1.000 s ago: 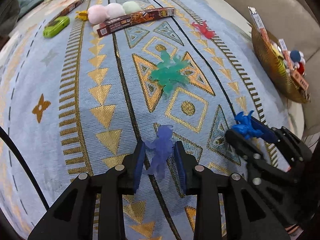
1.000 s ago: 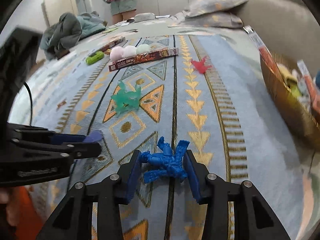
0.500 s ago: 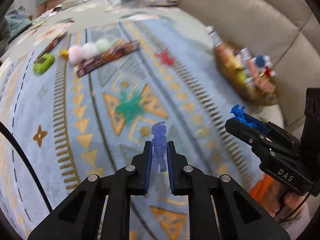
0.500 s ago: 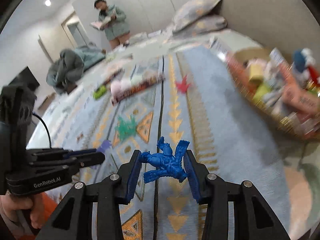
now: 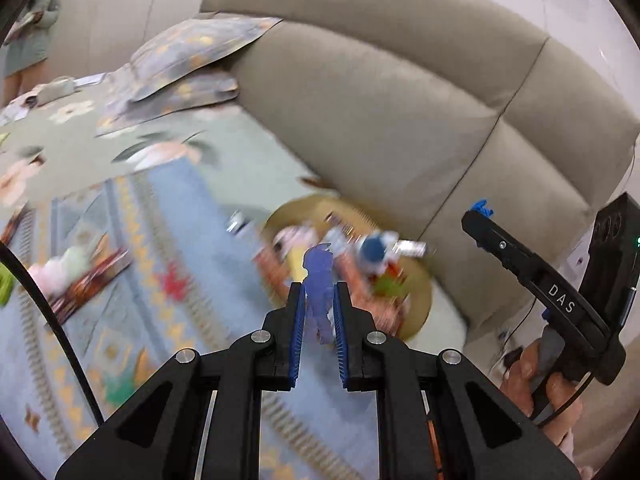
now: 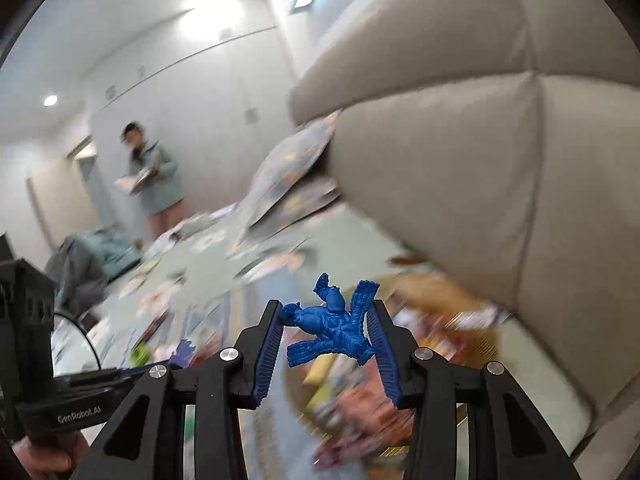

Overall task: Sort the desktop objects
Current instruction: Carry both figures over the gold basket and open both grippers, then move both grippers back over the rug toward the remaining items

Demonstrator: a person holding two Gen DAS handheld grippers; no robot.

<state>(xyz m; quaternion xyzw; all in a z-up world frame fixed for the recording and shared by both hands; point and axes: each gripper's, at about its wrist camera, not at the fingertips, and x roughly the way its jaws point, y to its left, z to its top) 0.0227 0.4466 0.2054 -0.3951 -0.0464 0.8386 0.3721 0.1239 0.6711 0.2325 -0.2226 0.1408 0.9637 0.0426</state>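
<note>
Both grippers are lifting off the rug toward the basket [image 5: 416,304]; left gripper [image 5: 319,312] is clamping the purple figure [image 5: 319,280]; right gripper [image 6: 326,330] is pinching the blue monster [image 6: 330,326] by thin limbs; fast swinging is risking a slip short of the rim.

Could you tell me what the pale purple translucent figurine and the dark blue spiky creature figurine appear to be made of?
The pale purple translucent figurine, clamped in the left gripper, looks like soft-tinted plastic or resin: light passes through it. The dark blue spiky creature figurine, pinched in the right gripper, looks like opaque moulded plastic with a slight sheen and crisp ridged detail. Rigid or rubbery cannot be told.
</note>
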